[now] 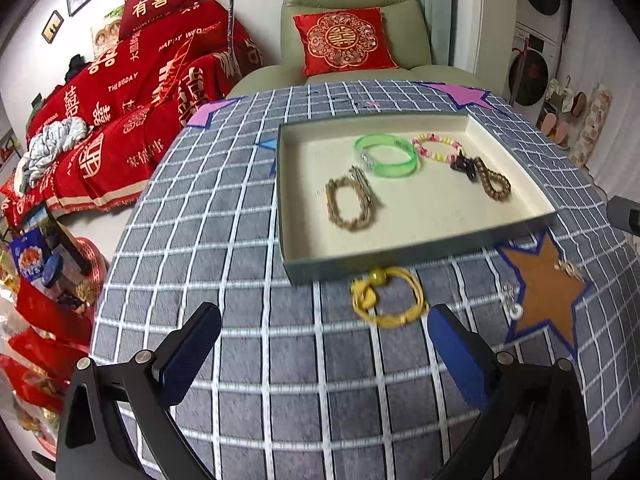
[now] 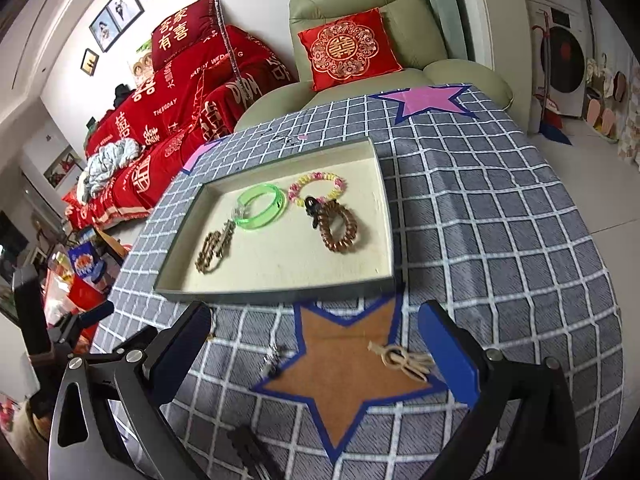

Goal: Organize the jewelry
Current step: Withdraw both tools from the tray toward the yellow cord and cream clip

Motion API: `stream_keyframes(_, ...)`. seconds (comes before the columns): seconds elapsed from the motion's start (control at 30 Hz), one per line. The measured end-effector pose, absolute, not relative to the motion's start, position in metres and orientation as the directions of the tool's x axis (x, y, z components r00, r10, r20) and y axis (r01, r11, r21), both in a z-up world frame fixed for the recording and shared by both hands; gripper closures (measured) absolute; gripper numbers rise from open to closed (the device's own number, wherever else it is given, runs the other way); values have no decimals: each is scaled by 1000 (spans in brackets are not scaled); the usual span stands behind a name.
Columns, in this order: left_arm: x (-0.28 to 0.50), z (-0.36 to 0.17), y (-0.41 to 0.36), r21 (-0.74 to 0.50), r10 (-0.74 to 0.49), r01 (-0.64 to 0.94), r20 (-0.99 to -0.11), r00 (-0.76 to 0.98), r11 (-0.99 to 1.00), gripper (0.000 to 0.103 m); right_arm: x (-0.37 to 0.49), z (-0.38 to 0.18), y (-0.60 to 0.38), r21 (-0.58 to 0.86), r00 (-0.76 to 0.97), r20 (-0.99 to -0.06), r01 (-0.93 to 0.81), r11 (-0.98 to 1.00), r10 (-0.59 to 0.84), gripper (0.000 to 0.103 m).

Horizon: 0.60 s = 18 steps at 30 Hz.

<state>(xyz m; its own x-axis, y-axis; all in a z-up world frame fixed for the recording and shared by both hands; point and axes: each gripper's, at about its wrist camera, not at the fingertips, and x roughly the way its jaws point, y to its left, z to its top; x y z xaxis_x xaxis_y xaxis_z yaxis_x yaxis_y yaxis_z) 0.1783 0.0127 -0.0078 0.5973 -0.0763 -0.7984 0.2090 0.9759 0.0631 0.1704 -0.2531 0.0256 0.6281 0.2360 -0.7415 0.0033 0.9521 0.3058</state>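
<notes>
While both my grippers [image 1: 324, 344] [image 2: 316, 344] gaped empty | checked tablecloth [image 1: 248, 360], sofa [image 1: 132, 92] behind | tray [image 1: 400, 256] central, yellow bracelet [image 1: 386, 296] just before it.

1. shallow tray [image 1: 420, 246], cream inside, sits flat mid-table.
2. green bangle [image 1: 387, 155] lies flat near the tray's far wall, just beside a pink-yellow bead bracelet [image 1: 438, 147].
3. brown bead bracelet [image 1: 493, 180] and black clip [image 1: 464, 166] lie by the tray's right wall.
4. tan bracelet [image 1: 351, 207] lies toward its left.
5. yellow cord bracelet [image 1: 386, 298] lies on the cloth at the tray's near edge.
6. beige knotted piece [image 2: 402, 361] lies on the orange star [image 2: 344, 376].
</notes>
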Motion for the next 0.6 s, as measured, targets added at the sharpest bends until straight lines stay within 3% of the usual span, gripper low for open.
stream_keyframes(0.13,171,-16,14,53,-76,201,-809,583,978,0,153,19,-253,293,640,-734,-1,956,226,0)
stream_keyframes(0.3,165,-25,14,38,-70,179,-825,561,983,0,141,-5,-254,262,529,-819,-2,965,223,0)
stream_keyframes(0.6,165,-38,12,5,-81,160,-849,523,987,0,119,-28,-273,208,492,-855,36,978,163,0)
